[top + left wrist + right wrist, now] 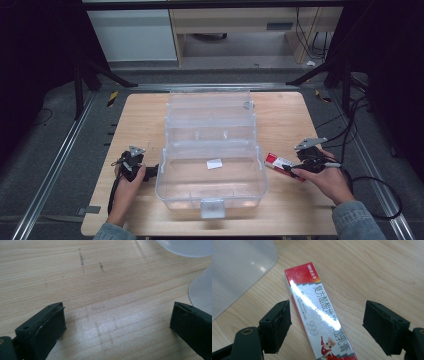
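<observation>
Surface: pale wooden table [140,115], clear plastic tiered organiser box [212,175] open
Left gripper [117,322]: jaws apart, empty
Right gripper [327,325]: jaws spread, straddling red-and-white cardboard ointment carton [319,315]
Handling: probably light, crushable, so pinch its long sides gently

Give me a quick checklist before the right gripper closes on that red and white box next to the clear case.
1. Right gripper open: ok, jaws spread wide.
2. Red and white box between the jaws: ok, one jaw on each long side.
3. Jaws touching the box yet: not ok, gaps on both sides.
4. Box lying flat on the wooden table: ok.
5. Clear case open to receive it: ok, tiers are spread and the bottom bin holds just a small white slip.
6. Left gripper out of the way: ok, open over bare wood at the case's other side.
</observation>
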`<state>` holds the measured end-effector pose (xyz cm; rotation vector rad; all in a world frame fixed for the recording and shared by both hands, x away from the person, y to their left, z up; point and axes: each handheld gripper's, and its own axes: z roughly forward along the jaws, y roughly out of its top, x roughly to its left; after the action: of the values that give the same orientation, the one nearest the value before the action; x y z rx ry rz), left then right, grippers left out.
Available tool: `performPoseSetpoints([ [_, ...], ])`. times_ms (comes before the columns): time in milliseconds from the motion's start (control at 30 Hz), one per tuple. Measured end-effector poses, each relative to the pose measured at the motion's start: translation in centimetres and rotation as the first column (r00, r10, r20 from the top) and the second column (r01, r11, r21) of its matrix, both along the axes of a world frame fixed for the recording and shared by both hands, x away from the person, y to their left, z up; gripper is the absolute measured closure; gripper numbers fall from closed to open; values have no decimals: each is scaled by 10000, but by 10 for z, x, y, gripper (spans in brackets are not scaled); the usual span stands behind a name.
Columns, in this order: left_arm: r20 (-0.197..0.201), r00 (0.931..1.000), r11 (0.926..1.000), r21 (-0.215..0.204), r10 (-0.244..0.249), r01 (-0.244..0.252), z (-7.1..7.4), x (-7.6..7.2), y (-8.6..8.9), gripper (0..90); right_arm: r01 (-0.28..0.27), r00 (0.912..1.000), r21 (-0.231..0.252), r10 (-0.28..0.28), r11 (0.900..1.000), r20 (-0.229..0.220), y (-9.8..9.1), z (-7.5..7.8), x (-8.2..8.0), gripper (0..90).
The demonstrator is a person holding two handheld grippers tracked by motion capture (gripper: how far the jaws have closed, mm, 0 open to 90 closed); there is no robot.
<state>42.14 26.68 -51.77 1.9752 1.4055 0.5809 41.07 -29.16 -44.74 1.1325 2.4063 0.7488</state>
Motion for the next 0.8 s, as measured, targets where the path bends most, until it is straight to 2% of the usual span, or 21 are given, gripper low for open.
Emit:
performPoseSetpoints([
  [100, 7, 10000, 10000, -25, 16, -16, 0, 0, 0, 0, -102, 9999, -133, 100, 9999, -129, 3, -4, 2, 238],
  [167, 11, 10000, 10000, -27, 10, -10, 0, 0, 0, 0, -205, 9993, -394, 192, 9990, -333, 8, -13, 7, 260],
  [267, 5, 10000, 10000, -25, -7, 7, 0, 0, 0, 0, -161, 9988, -412, 142, 9990, -464, 9, -18, 10, 291],
  [367, 0, 10000, 10000, -19, -36, 36, 0, 0, 0, 0, -334, 9964, -564, 288, 9979, -800, 9, -22, 12, 414],
  [500, -4, 10000, 10000, -18, -40, 40, 0, 0, 0, 0, -234, 9970, -606, 188, 9979, -750, 7, -21, 12, 469],
  [567, -1, 10000, 10000, -20, -36, 36, 0, 0, 0, 0, -11, 9968, -524, -31, 9986, -799, 4, -20, 11, 488],
  [633, -6, 10000, 10000, -18, -39, 39, 0, 0, 0, 0, 426, 9954, -468, -464, 9980, -838, -2, -18, 9, 494],
  [667, -7, 10000, 10000, -17, -40, 40, 0, 0, 0, 0, 838, 9921, -406, -872, 9957, -905, -5, -17, 8, 495],
  [767, -7, 10000, 10000, -20, -38, 38, 0, 0, 0, 0, 1125, 9879, -282, -1149, 9932, -1044, -6, -17, 6, 491],
  [800, -9, 10000, 10000, -19, -39, 39, 0, 0, 0, 0, 1119, 9882, -198, -1133, 9935, -1030, -5, -16, 4, 465],
])
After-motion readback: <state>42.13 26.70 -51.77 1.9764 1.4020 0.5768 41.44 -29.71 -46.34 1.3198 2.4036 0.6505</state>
